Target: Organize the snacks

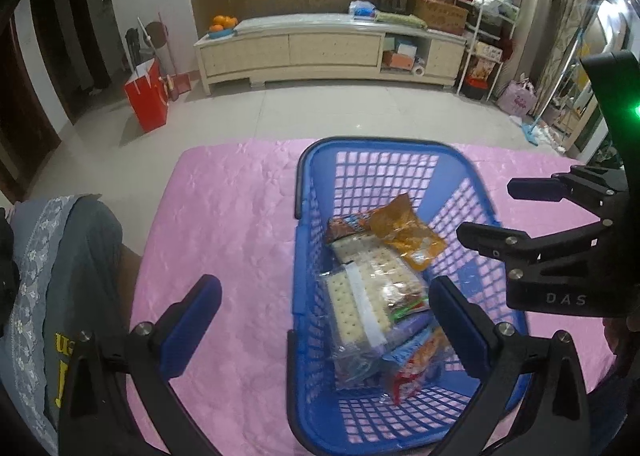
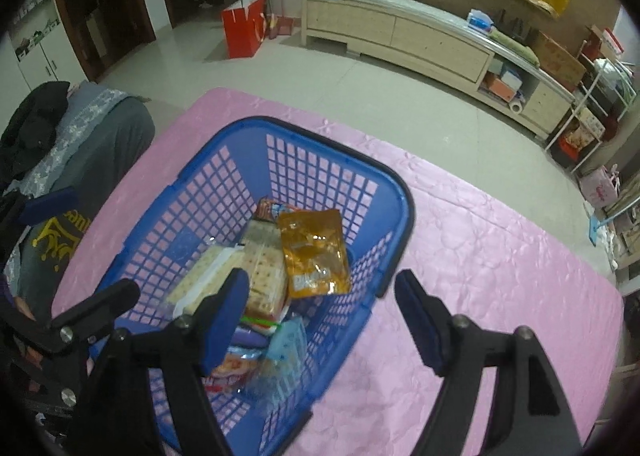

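Observation:
A blue plastic basket [image 1: 308,191] [image 2: 404,223] stands on the pink table cover. It holds an orange snack pouch [image 1: 408,232] [image 2: 312,252], clear cracker packs [image 1: 360,296] [image 2: 264,268] and several more wrapped snacks. My left gripper [image 1: 326,326] is open and empty, straddling the basket's left wall near its front. My right gripper [image 2: 320,316] is open and empty, straddling the basket's right rim; it also shows in the left wrist view [image 1: 504,211] at the right.
The pink cover [image 1: 232,223] [image 2: 500,256] spans the table. Folded grey clothes [image 1: 60,276] [image 2: 80,159] lie at its left edge. Beyond are a tiled floor, a red bag [image 1: 146,95] and a long cabinet [image 1: 328,51].

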A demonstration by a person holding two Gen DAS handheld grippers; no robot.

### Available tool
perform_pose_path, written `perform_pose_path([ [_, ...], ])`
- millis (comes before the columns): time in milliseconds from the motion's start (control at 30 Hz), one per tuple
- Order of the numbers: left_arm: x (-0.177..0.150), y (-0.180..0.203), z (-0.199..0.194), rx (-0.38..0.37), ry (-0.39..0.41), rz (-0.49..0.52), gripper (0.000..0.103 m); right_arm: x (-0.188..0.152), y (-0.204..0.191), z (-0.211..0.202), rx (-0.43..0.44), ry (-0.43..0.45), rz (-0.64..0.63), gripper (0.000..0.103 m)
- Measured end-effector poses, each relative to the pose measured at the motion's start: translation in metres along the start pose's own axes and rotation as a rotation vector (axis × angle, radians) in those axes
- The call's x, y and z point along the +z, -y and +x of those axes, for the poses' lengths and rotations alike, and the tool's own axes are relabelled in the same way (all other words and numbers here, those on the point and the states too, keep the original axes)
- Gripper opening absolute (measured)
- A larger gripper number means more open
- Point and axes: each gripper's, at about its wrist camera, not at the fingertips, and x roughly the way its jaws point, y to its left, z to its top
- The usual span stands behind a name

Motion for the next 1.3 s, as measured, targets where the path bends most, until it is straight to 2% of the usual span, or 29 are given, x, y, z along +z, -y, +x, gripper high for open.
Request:
perform_pose_path([
  [133, -0.007, 0.010, -0.022, -0.006, 0.054, 0.008, 0.102, -0.020, 0.005, -0.031, -0.005, 0.047, 0.012, 0.079],
  [300, -0.028, 0.027, -0.056, -0.053, 0.142, -0.003, 0.102, -0.055, 0.010, -0.078, -0.014, 0.135, 0.037, 0.079],
  [433, -0.047, 0.047, -0.079, -0.033, 0.225, 0.035, 0.103, -0.084, 0.007, -0.113, -0.046, 0.214, 0.004, 0.079],
  [533, -0.064, 0.063, -0.099, -0.046, 0.285, 0.054, 0.102, -0.108, 0.009, -0.137, -0.049, 0.283, 0.038, 0.088],
  [600, -0.075, 0.071, -0.111, -0.027, 0.331, 0.057, 0.102, -0.122, 0.010, -0.154, -0.059, 0.349, 0.062, 0.098],
  [700, -0.090, 0.085, -0.130, -0.020, 0.385, 0.069, 0.102, -0.144, 0.007, -0.177, -0.094, 0.434, 0.083, 0.103],
  [867, -0.109, 0.098, -0.160, -0.052, 0.446, 0.053, 0.102, -0.178, 0.001, -0.209, -0.150, 0.552, 0.126, 0.103],
  [1167, -0.137, 0.118, -0.201, -0.048, 0.521, 0.092, 0.102, -0.216, -0.016, -0.241, -0.239, 0.606, 0.173, 0.103],
  [1300, -0.144, 0.123, -0.207, -0.067, 0.519, 0.096, 0.102, -0.229, -0.015, -0.245, -0.251, 0.613, 0.195, 0.103],
])
